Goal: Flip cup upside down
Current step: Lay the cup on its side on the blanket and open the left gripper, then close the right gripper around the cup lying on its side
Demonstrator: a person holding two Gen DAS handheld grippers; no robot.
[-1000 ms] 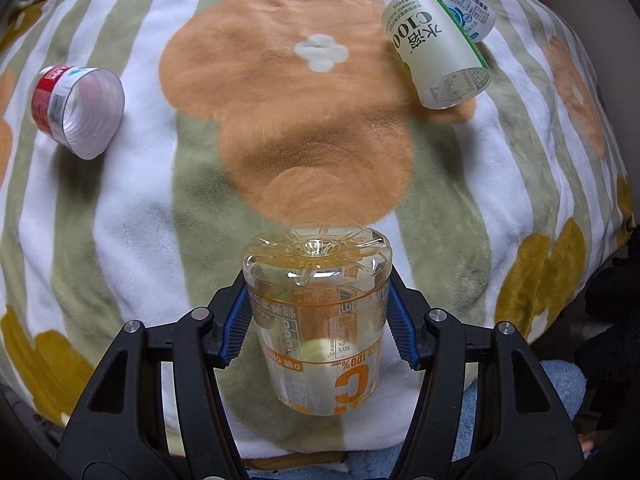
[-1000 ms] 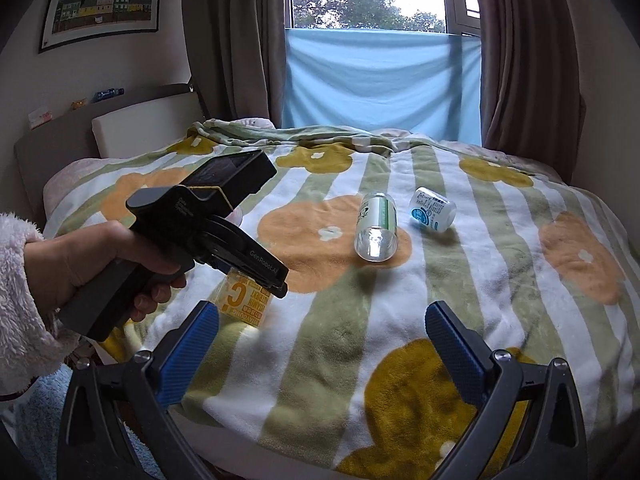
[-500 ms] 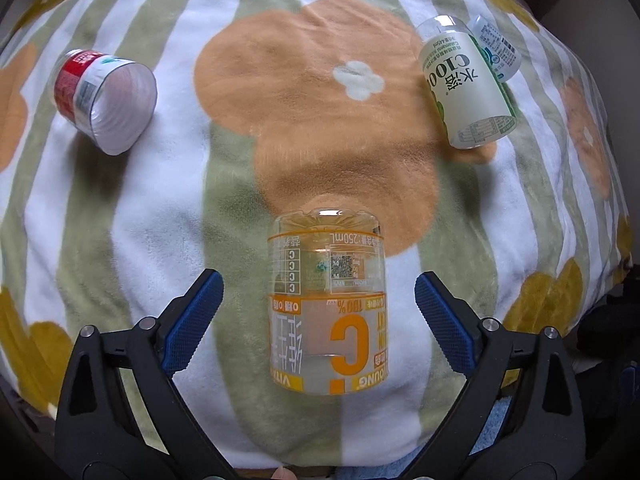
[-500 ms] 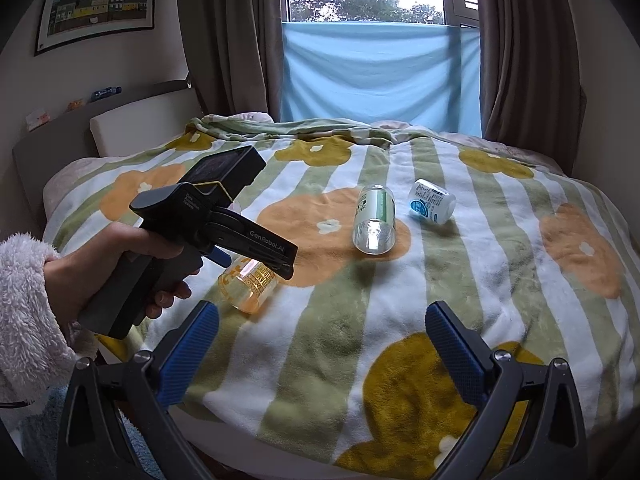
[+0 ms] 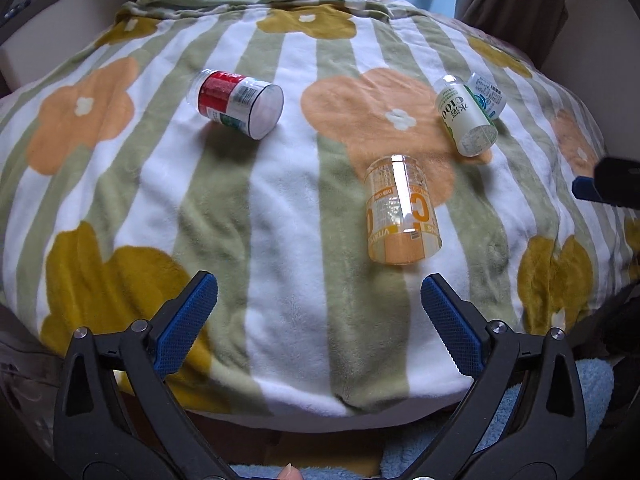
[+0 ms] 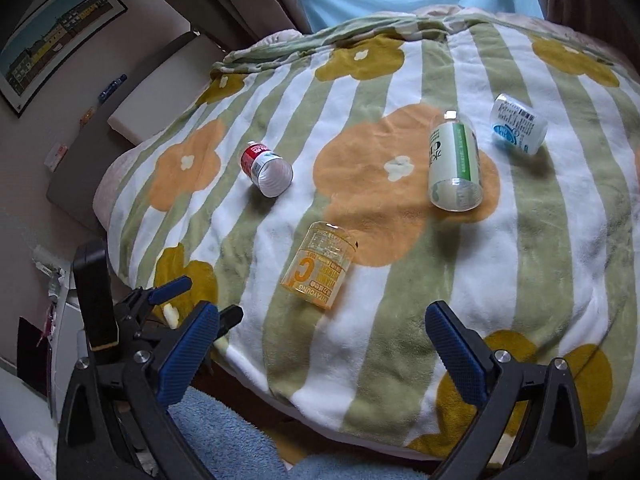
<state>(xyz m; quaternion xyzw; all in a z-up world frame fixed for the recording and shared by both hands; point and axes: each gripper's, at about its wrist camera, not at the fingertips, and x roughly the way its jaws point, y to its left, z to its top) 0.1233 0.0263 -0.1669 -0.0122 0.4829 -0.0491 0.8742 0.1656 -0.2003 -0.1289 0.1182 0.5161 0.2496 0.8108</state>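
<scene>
Blanket [image 5: 280, 208] bears cup [image 5: 402, 210]; both hand-held grippers gape wide, empty.

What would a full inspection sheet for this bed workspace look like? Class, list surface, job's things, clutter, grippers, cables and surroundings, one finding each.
Surface: striped flower blanket spread over a bed.
Job's things: orange cup stands mouth down on the blanket, leaning slightly, free of both grippers.
Clutter: red cup, green cup and blue cup lie on their sides; in the left view the green and blue ones seem to touch.
Grippers: left gripper open and empty, short of the orange cup; right gripper open and empty.
Cables: nothing seen.
Surroundings: framed picture on the wall, headboard, dark curtains, light blue cloth behind the bed.
</scene>
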